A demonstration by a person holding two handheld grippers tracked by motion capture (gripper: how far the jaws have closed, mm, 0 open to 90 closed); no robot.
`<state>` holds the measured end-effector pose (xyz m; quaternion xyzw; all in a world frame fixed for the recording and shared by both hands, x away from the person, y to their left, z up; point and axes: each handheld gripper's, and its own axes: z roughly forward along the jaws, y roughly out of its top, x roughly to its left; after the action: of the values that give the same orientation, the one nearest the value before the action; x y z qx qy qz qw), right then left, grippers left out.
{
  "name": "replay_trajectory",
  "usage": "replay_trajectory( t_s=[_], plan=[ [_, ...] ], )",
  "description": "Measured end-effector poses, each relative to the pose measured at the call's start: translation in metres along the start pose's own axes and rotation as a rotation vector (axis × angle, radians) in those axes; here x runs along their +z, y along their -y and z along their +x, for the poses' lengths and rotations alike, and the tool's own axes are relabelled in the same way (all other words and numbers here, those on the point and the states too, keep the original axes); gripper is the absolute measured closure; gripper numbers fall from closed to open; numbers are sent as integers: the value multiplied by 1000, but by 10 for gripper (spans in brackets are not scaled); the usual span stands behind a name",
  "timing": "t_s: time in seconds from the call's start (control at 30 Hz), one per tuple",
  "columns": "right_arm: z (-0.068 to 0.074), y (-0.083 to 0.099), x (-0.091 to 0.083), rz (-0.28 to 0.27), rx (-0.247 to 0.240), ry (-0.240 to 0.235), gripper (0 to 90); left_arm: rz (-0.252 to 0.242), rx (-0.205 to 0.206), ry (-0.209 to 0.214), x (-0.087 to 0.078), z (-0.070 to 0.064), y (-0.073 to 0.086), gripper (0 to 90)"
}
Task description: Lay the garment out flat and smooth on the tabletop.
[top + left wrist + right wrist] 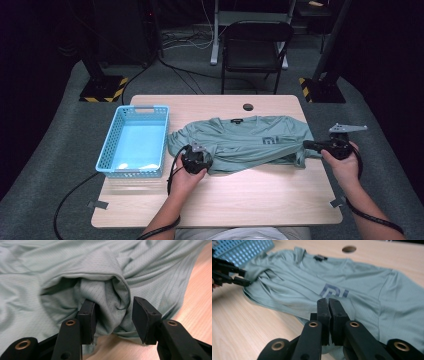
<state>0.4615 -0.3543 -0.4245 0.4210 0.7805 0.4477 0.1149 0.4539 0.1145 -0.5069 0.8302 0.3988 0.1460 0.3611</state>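
Note:
A grey-green T-shirt (250, 140) lies crumpled across the middle of the wooden table (250, 197), collar toward the far side, with a dark logo on its chest (334, 293). My left gripper (206, 161) is at the shirt's left front edge. It is open, and a bunched fold of fabric (110, 297) stands between its jaws. My right gripper (306, 145) is at the shirt's right edge. Its jaws are pressed together (328, 303) on the hem. The left gripper (244, 281) also appears far left in the right gripper view, at the shirt (367, 285).
A light blue plastic basket (135, 111) stands empty at the table's left, close to the shirt's sleeve. A round cable hole (248, 107) lies behind the collar. Bare wood stretches along the table's near side. A black chair (255, 45) stands beyond the far edge.

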Motion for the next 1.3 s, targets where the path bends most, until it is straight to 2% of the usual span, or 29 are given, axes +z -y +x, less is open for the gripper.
replay_trajectory(
  t_s=[0.1,0.27,0.3,0.4,0.47,0.63,0.77,0.9,0.97,1.07,1.2,1.3],
  plan=[
    [5,2,26,53,-34,0,873,23,28,-22,5,-2,-1,569],
    [15,7,71,136,-80,-5,864,9,1,-1,5,4,1,619],
    [17,9,78,155,-92,-2,851,5,-3,2,4,5,2,625],
    [18,13,91,179,-109,31,724,3,2,1,3,5,2,628],
    [20,14,90,163,-112,48,669,-1,3,-2,2,4,2,624],
    [28,10,66,120,-156,72,661,-16,-20,16,0,5,2,588],
    [34,20,53,118,-149,47,657,-28,-25,12,-2,4,1,573],
    [40,43,59,183,-176,39,652,-42,-36,13,-5,4,1,560],
    [39,49,63,201,-166,32,648,-47,-45,13,-7,6,2,557],
    [36,55,70,227,-172,55,620,-64,-65,18,-11,9,4,550],
    [33,60,74,228,-179,68,629,-77,-95,28,-17,12,7,547],
    [32,60,74,218,-186,82,691,-84,-106,25,-20,14,8,545]
  ],
)
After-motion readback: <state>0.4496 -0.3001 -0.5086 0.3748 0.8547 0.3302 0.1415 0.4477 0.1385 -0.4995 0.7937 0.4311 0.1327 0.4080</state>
